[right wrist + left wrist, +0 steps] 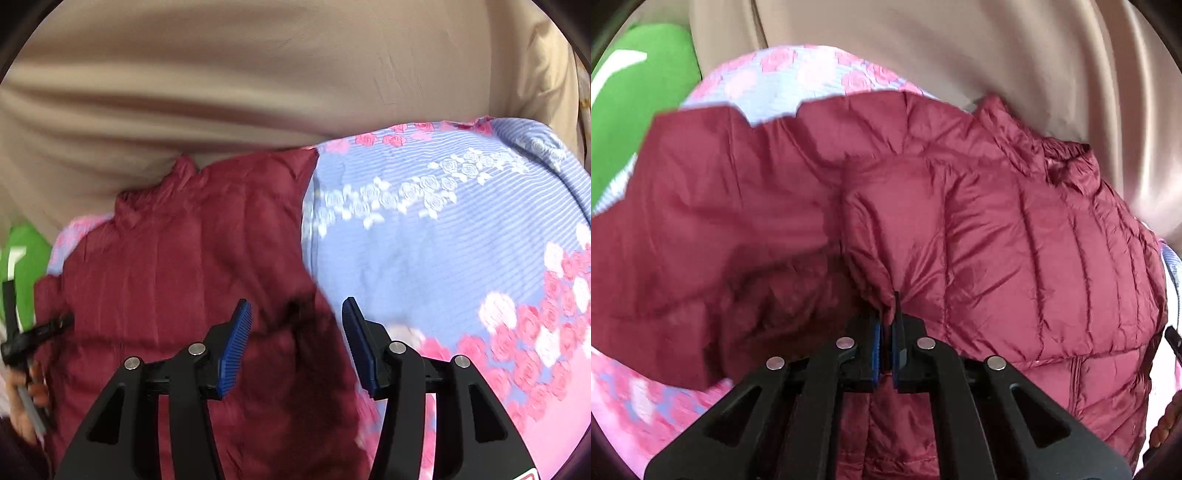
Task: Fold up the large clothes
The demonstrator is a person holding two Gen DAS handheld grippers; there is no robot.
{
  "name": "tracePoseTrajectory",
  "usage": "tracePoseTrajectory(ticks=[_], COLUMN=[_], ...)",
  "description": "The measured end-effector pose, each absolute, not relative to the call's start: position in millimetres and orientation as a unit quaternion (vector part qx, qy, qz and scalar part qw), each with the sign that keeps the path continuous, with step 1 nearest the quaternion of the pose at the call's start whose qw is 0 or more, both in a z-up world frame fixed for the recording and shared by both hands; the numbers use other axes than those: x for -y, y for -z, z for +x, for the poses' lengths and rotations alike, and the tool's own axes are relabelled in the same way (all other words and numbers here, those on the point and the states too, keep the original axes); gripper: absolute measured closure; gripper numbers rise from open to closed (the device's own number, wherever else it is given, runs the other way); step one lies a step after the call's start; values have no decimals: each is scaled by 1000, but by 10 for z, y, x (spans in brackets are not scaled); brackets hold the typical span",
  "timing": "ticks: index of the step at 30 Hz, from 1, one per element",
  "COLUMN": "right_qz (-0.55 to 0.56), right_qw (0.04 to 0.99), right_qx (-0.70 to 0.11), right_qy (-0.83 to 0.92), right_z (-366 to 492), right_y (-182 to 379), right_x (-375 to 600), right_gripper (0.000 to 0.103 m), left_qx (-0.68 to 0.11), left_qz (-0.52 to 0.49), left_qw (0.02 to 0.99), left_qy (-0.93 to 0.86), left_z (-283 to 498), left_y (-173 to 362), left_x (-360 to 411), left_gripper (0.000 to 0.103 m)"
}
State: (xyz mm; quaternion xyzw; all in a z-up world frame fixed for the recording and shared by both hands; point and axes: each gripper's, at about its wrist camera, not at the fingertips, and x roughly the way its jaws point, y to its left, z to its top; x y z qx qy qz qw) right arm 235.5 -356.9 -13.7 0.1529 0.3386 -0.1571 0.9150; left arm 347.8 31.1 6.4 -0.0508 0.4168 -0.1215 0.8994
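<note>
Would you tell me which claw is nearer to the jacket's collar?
Hard to tell. The left claw pinches a fold of the jacket, the collar beyond to its right; the right claw hangs open over the jacket's edge.

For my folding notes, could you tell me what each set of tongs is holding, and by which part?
The left tongs pinch a bunched fold of the maroon puffer jacket at its near edge. The right tongs stand open over the jacket's edge, holding nothing.

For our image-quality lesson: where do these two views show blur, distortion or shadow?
Left wrist view: fisheye bends the scene, jacket sharp on the right, its left side smeared. Right wrist view: jacket and bedspread softly blurred, dark shadow on the jacket between the right gripper fingers.
</note>
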Motion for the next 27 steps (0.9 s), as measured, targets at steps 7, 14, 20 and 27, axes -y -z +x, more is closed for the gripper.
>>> tracePoseTrajectory(ticks=[7, 14, 20, 27], right_qz=[-70, 133, 125, 201], right_qw=[909, 928, 883, 909], right_qx=[-354, -301, -401, -312], right_qy=[207, 176, 207, 190], right_z=[2537, 2491, 2545, 2461], right_y=[276, 48, 590, -6], right_x=[3149, 3780, 3935, 4013], right_gripper=[43, 101, 103, 92], left_qx=[-415, -395, -387, -385], left_qz=[-54, -26, 9, 9], left_qw=[900, 911, 915, 917], left_qy=[119, 118, 112, 109], left_z=[3513, 3531, 3411, 3373], left_y=[9, 50, 67, 68], left_x=[-277, -256, -140, -151], left_gripper=[99, 97, 96, 96])
